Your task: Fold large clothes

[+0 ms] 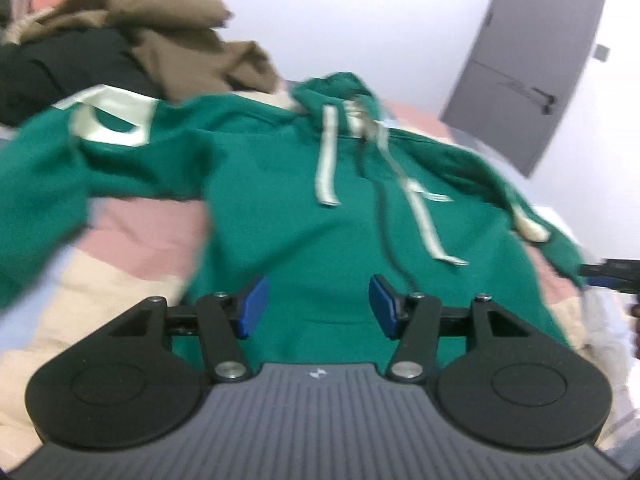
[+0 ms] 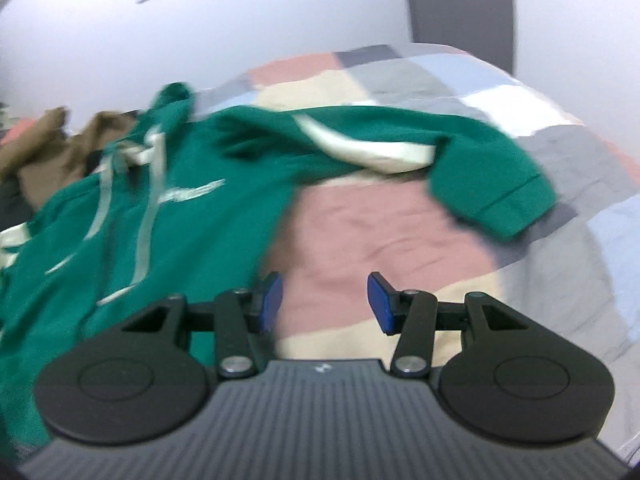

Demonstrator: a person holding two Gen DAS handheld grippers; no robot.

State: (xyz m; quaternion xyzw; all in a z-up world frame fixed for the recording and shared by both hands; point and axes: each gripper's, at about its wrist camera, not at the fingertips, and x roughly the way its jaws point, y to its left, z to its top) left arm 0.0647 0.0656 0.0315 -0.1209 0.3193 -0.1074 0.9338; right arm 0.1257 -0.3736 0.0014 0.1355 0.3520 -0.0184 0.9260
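Note:
A green hoodie [image 1: 288,184] with pale drawstrings and a pale sleeve patch lies front up on the patchwork bed, hood toward the wall, both sleeves spread out. My left gripper [image 1: 318,306] hovers open above the lower front of the hoodie, nothing between its blue pads. In the right wrist view the hoodie [image 2: 168,216] fills the left side, and its sleeve [image 2: 472,160] reaches right with the cuff bent down. My right gripper [image 2: 324,304] stands open over the pink patch of the bedspread, just right of the hoodie's side edge. At the left wrist view's right edge, a dark gripper tip [image 1: 608,274] shows.
A heap of brown [image 1: 176,40] and black [image 1: 60,72] clothes lies behind the hoodie at the back left. The patchwork bedspread [image 2: 520,264] spreads out to the right. A grey door [image 1: 532,60] stands in the white wall behind the bed.

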